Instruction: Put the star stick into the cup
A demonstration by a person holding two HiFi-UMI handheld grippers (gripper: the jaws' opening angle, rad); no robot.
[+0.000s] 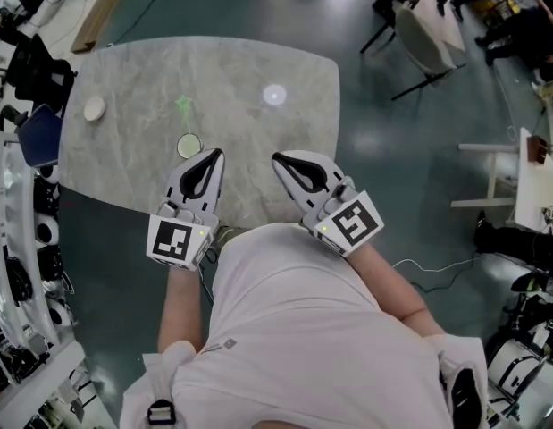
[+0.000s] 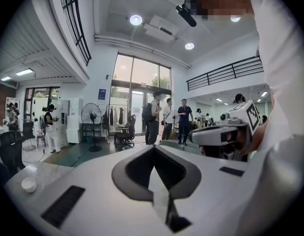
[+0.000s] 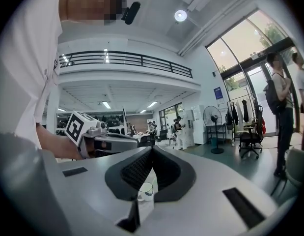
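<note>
Presently the task is at its approach step: the left gripper (image 1: 213,156) and right gripper (image 1: 279,160) hover with jaws shut and empty, while the green star stick (image 1: 184,105) lies on the worktop (image 1: 258,61) just beyond the cup (image 1: 188,145). The next move likely calls for opening one pair of jaws over the stick. The worktop is grey marbled stone in a tall hall with a dark floor (image 1: 374,150).

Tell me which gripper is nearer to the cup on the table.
Left. In the head view, the left gripper has its tip close beside the cup, just to its right. The right gripper is farther right, beyond the left one.
</note>
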